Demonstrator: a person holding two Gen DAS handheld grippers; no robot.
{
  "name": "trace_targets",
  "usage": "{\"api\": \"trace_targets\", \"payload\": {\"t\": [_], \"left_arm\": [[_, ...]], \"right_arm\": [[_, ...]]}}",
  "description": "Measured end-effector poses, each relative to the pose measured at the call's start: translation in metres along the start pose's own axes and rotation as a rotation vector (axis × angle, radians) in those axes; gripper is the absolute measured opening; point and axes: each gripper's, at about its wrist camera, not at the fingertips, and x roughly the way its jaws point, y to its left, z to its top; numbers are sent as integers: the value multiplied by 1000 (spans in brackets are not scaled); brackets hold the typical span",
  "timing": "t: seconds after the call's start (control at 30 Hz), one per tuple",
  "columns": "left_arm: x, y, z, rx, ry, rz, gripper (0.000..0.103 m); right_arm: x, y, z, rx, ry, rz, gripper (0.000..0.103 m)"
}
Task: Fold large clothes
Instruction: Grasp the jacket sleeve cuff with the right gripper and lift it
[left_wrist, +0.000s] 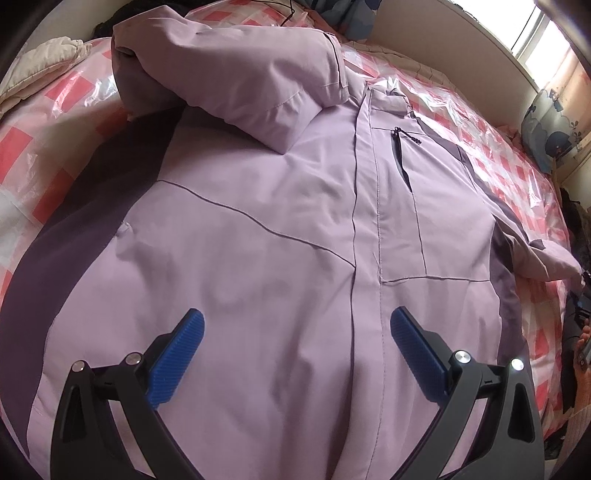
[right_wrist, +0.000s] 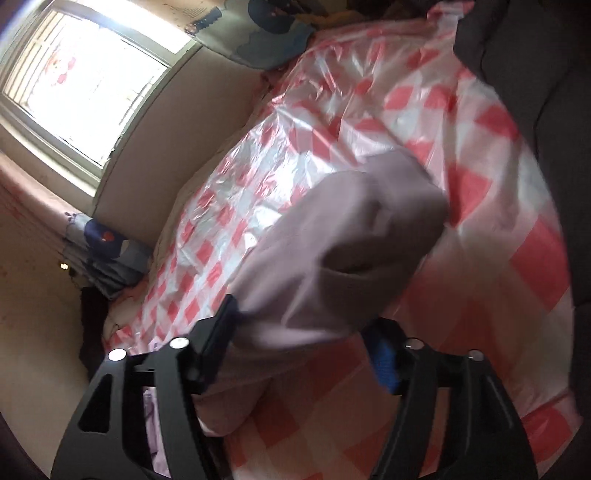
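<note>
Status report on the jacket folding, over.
Left gripper open above the jacket front, holding nothing. Right gripper blurred, sleeve between its jaws, grip unclear. One sleeve already folded across the chest. Nothing blocking on the checkered cover.

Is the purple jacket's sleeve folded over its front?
Yes, one sleeve lies folded across the jacket chest. The other sleeve sticks out sideways.

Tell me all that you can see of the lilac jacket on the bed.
The lilac jacket of smooth, woven-looking fabric lies front up on a pink-and-white checked plastic sheet. It has darker purple side panels, a closed front placket and a zipped chest pocket. One sleeve is folded across the chest. In the right wrist view, the other sleeve's cuff sits between the open right gripper's fingers, blurred. The open left gripper hovers near the hem.
</note>
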Motion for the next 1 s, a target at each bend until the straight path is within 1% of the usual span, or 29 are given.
{"api": "trace_targets", "payload": {"t": [0.03, 0.07, 0.1, 0.13, 0.23, 0.3, 0.33, 0.37, 0.4, 0.43, 0.47, 0.5, 0.57, 0.6, 0.63, 0.67, 0.73, 0.77, 0.8, 0.83, 0.87, 0.9, 0.93, 0.97, 1.0], "left_arm": [[1, 0, 0, -2, 5, -2, 97], [2, 1, -1, -5, 10, -6, 97], [2, 1, -1, -7, 13, -9, 97], [3, 1, 0, -8, 13, -10, 97], [2, 1, -1, -5, 11, -9, 97], [1, 1, -2, 6, 9, -6, 97], [2, 1, -2, 9, 6, 2, 97], [2, 1, -2, 7, 5, 6, 97], [2, 1, -1, 3, 6, 7, 97], [3, 1, -1, 0, 4, 3, 97], [3, 1, -1, -5, 2, -4, 97], [3, 0, -1, -10, -4, -14, 97], [2, -3, -1, -8, -30, -25, 97], [0, -6, -2, -1, -46, -22, 97], [-1, -8, -3, 8, -60, -19, 97], [-1, -11, -4, 14, -72, -22, 97], [-2, -14, -7, 11, -84, -53, 97], [-2, -15, -7, 5, -87, -72, 97], [-2, -17, -8, 0, -87, -90, 97], [-2, -19, -9, -3, -86, -101, 97], [-1, -21, -10, 2, -81, -110, 97], [0, -24, -10, 17, -74, -110, 97], [1, -26, -10, 36, -67, -100, 97], [1, -25, -10, 42, -69, -95, 97], [0, -24, -9, 40, -75, -93, 97]], "right_arm": [[6, -2, -7, 21, 19, 32, 78], [11, -5, -15, 61, 36, 87, 81], [12, -9, -19, 102, 35, 149, 81], [16, -10, -25, 136, 32, 201, 84], [32, -14, -25, 212, 30, 239, 86], [40, -19, -7, 235, 7, 256, 83], [41, -14, -1, 219, -19, 245, 60], [45, -9, 15, 186, -19, 223, 24], [48, 2, 26, 141, -17, 206, 21], [47, 16, 39, 91, -30, 177, 16], [43, 37, 53, 19, -54, 166, 13], [36, 60, 68, -53, -84, 174, 13], [13, 109, 91, -211, -152, 243, 12], [1, 129, 100, -285, -186, 258, 12], [-6, 143, 108, -340, -214, 253, 11], [-8, 147, 118, -352, -229, 245, 11], [-2, 129, 137, -301, -255, 197, 12], [4, 113, 143, -264, -261, 163, 12], [16, 90, 146, -205, -241, 115, 13], [28, 61, 148, -128, -197, 48, 16], [40, 23, 144, -26, -142, -43, 25], [49, -11, 137, 75, -74, -119, 28], [54, -39, 128, 157, -18, -160, 30], [52, -68, 115, 258, 17, -181, 31], [45, -87, 102, 323, 21, -163, 32]]}}
